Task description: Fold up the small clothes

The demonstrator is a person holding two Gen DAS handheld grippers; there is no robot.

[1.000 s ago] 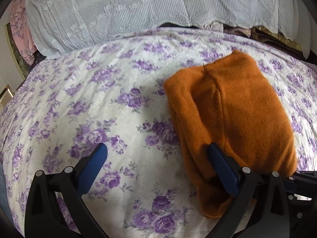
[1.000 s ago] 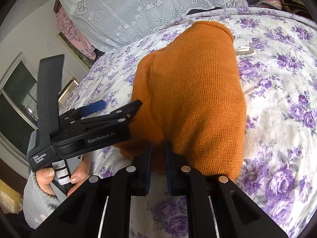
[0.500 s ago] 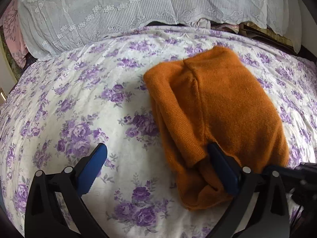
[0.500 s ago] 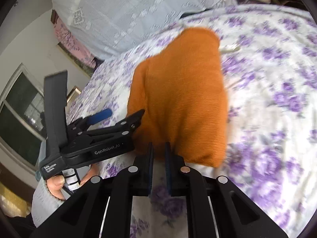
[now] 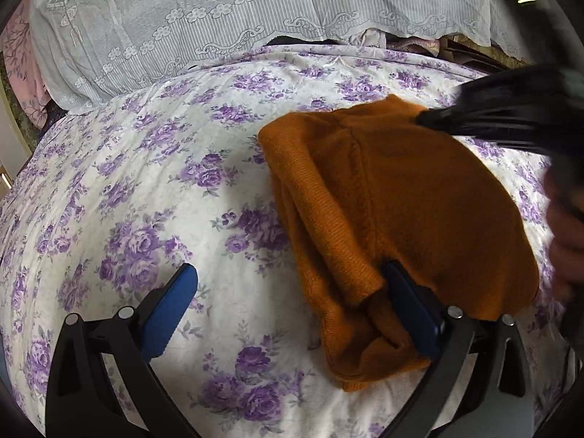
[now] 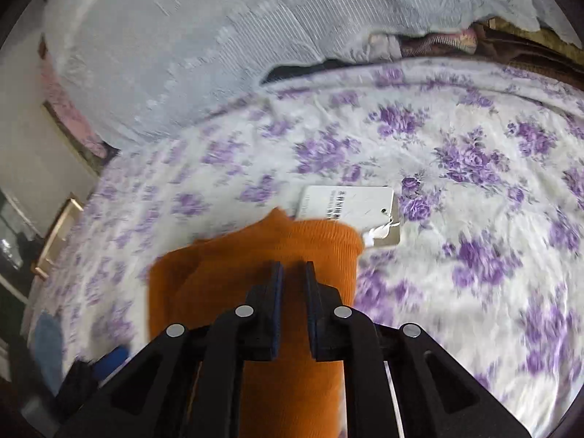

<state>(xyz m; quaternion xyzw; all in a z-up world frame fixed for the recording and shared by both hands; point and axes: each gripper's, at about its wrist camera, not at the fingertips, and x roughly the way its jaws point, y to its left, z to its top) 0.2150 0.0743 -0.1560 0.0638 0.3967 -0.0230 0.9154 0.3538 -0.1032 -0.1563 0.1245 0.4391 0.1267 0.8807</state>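
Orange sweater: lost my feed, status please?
Left tongs open, one finger tucked in the orange sweater. Right tongs closing, nothing between them, above sweater. White tag at its far end.

Left wrist fisheye, mounted behind its own black two-finger gripper with blue pads, looks steeply down and forward across the white bedsheet printed with purple roses toward the pale lace-trimmed cover at the far edge. Right wrist fisheye peers over its black gripper from close above the folded orange knitted garment, facing the same far edge; motion blur softens its left side. Both views share the garment, sheet and lace cover; what appears to be the right gripper crosses the left view's upper right.
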